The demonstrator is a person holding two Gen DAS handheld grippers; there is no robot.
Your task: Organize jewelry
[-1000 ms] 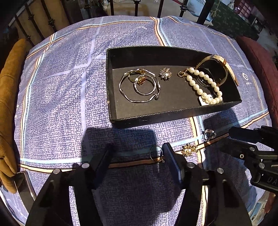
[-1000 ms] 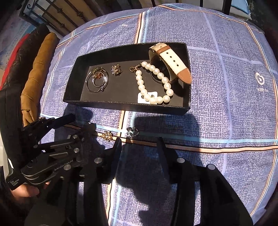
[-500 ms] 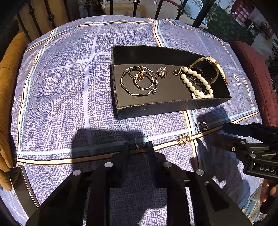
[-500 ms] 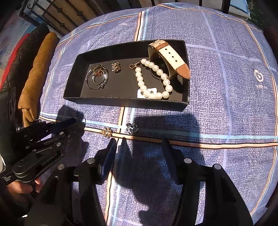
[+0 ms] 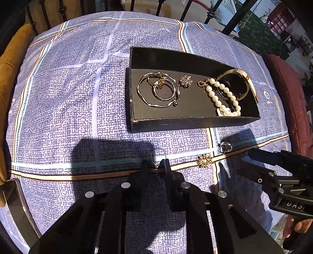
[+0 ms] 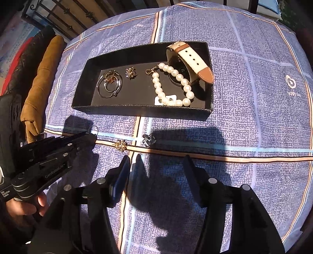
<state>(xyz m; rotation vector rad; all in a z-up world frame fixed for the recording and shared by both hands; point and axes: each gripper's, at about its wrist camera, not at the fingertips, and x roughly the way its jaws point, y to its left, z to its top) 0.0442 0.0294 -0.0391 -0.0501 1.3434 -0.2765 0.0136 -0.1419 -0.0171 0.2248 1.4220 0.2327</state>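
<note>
My left gripper (image 5: 155,163) is shut on a thin silver ring (image 5: 158,154), which sticks out past the fingertips above the blue checked cloth; it also shows in the right wrist view (image 6: 93,130). A black tray (image 5: 195,122) holds silver bangles (image 5: 158,91), a sparkly brooch (image 5: 185,80), a pearl bracelet (image 5: 221,97) and a watch (image 6: 192,60). A gold flower earring (image 5: 204,160) and a dark silver ring (image 5: 225,147) lie on the cloth in front of the tray. My right gripper (image 6: 158,162) is open and empty, just behind those two pieces.
The table is round under a blue checked cloth (image 5: 68,97). A mustard cushion (image 6: 42,84) sits at the left edge and a dark red cushion (image 5: 289,93) at the right. A dark metal railing (image 5: 137,7) runs behind the table.
My left gripper's jaws have closed on the thin silver ring, which was between open fingers a second ago. The left view has risen a little. The right gripper stays open.
</note>
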